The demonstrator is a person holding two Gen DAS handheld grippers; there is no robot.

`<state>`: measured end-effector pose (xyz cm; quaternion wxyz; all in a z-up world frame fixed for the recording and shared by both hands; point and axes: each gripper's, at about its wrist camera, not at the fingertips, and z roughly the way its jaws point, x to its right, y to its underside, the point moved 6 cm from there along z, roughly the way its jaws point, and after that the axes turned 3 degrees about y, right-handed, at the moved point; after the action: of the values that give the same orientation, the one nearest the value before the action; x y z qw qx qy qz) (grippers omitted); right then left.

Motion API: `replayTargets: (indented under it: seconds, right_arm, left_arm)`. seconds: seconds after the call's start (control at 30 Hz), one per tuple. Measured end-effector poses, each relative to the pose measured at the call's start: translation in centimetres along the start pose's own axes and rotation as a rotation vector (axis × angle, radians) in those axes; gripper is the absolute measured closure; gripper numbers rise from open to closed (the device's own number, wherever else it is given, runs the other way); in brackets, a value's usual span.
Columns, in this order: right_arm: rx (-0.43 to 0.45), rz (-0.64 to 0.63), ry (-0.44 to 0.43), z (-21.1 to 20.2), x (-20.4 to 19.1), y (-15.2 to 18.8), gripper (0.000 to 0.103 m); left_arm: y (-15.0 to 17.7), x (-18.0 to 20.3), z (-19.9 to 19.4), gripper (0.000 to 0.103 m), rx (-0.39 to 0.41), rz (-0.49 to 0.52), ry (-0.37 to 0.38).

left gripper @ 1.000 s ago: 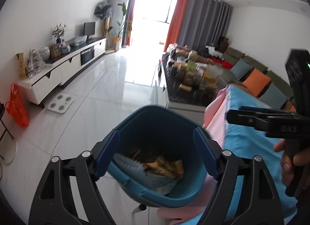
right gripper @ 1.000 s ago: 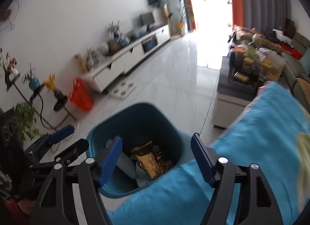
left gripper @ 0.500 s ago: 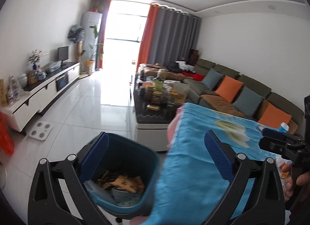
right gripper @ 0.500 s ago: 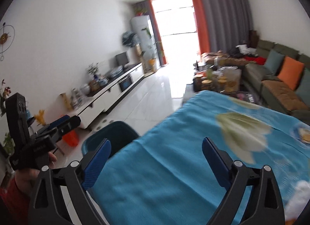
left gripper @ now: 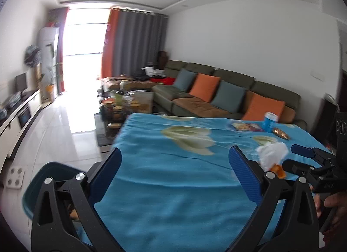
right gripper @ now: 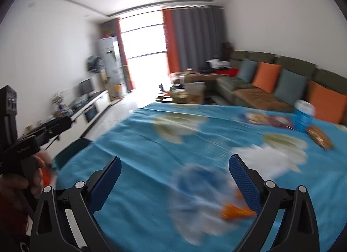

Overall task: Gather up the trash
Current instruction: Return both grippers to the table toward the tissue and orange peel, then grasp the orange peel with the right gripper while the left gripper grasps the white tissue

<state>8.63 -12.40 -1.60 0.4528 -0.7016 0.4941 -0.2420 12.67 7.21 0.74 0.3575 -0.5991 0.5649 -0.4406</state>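
A teal trash bin (left gripper: pixel 46 176) with scraps inside stands at the table's left edge; its rim also shows in the right wrist view (right gripper: pixel 71 150). The table has a blue flowered cloth (left gripper: pixel 173 165). A crumpled white tissue (left gripper: pixel 271 154) with orange peel (left gripper: pixel 278 169) lies on it; it is blurred in the right wrist view (right gripper: pixel 199 189). A blue cup (left gripper: pixel 269 121), a brown wrapper (left gripper: pixel 280 133) and a flat snack packet (left gripper: pixel 245 126) lie at the far right. My left gripper (left gripper: pixel 174 176) is open and empty. My right gripper (right gripper: pixel 174 181) is open above the tissue.
A green sofa (left gripper: pixel 216 95) with orange and grey cushions runs along the right wall. A cluttered coffee table (left gripper: pixel 123 104) stands beyond the table. A white TV cabinet (left gripper: pixel 19 108) lines the left wall, with a floor scale (left gripper: pixel 14 178) by it.
Both grippers have swung right from above the bin to over the blue cloth. The tissue, cup and wrappers have come into view. Both stay open.
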Motion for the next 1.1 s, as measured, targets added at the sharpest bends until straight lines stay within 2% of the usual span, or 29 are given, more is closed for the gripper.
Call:
replayTargets:
  seconds: [0.13,0.23,0.37,0.57,0.8,0.9,0.97,1.1]
  right_arm:
    - [-0.027,0.093,0.087,-0.9,5.3,2.0,0.007]
    - [-0.048,0.136,0.120,-0.9,7.4,3.4,0.007]
    - [-0.084,0.197,0.113,-0.1,8.6,4.7,0.009]
    - [-0.141,0.242,0.092,1.7,9.4,5.5,0.027]
    - [-0.190,0.283,0.057,2.9,9.9,6.1,0.047]
    - [-0.211,0.288,0.048,3.4,9.9,6.3,0.058]
    - [-0.220,0.296,0.031,3.5,9.8,6.5,0.069]
    - [-0.229,0.308,0.022,3.6,10.0,6.7,0.083]
  left_arm:
    - [1.1,4.6,1.8,0.006,-0.038,0.043,0.094]
    - [1.9,6.9,3.0,0.006,-0.064,0.063,0.138]
    - [2.9,10.0,4.5,0.006,-0.098,0.097,0.202]
    - [3.3,12.0,6.7,0.006,-0.112,0.135,0.241]
    - [1.4,15.5,9.2,0.006,-0.094,0.209,0.311]
    - [1.2,17.6,10.7,0.006,-0.100,0.255,0.350]
    - [1.5,18.9,11.8,0.006,-0.119,0.278,0.376]
    - [2.5,20.9,13.6,0.006,-0.159,0.310,0.419]
